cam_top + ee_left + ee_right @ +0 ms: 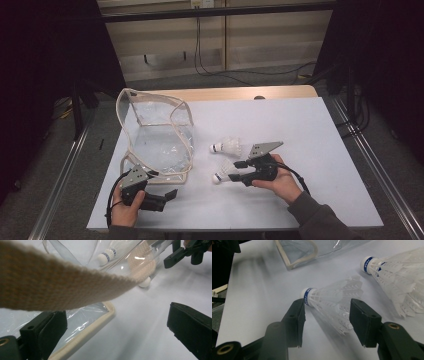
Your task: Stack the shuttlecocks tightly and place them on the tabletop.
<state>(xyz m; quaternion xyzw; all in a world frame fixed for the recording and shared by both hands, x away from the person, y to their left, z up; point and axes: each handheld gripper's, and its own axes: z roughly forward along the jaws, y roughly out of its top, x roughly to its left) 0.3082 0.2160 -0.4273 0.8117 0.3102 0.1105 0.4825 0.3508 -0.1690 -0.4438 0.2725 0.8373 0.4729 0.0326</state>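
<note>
Beside the clear bag (157,135), two shuttlecocks (227,147)

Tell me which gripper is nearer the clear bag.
Left. The left gripper sits beside the clear bag near its front edge; the right gripper is apart from it, straddling a shuttlecock.

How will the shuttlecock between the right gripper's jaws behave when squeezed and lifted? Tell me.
The near shuttlecock probably weighs next to nothing: its skirt is thin open white mesh. That skirt looks springy, so the right gripper might crush or bend it if squeezed hard. Its rounded cork end and cone shape suggest it would roll in an arc if nudged.
</note>
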